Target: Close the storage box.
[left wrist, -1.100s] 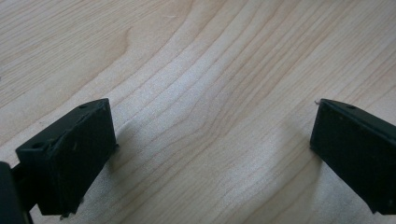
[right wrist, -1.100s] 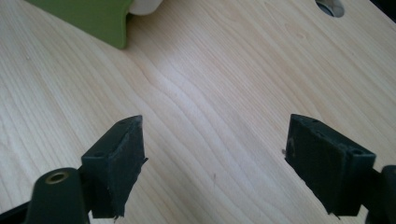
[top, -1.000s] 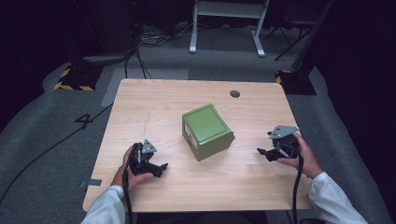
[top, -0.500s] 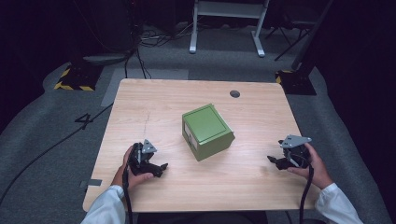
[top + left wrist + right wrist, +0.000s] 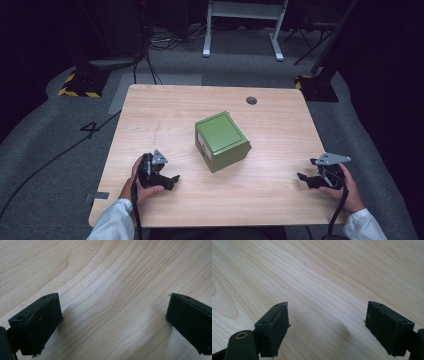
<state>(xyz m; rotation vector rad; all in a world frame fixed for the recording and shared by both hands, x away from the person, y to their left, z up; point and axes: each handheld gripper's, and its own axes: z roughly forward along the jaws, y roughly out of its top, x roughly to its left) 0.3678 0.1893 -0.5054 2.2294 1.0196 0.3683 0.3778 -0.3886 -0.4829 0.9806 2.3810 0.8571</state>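
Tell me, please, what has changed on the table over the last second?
The right tool has drawn back from beside the green box toward the table's near right edge, jaws open, nothing gripped. The left tool stayed resting open at the near left, and the box has not moved.

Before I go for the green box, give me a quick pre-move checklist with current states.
1. Left claw open, nothing held: ok.
2. Right claw open, nothing held: ok.
3. Box sits flat mid-table, lid shut: ok.
4. Both claws apart from the box, one on each side: ok.
5. Bare table between claws and box: ok.
6. Box weight or contents: cannot tell.
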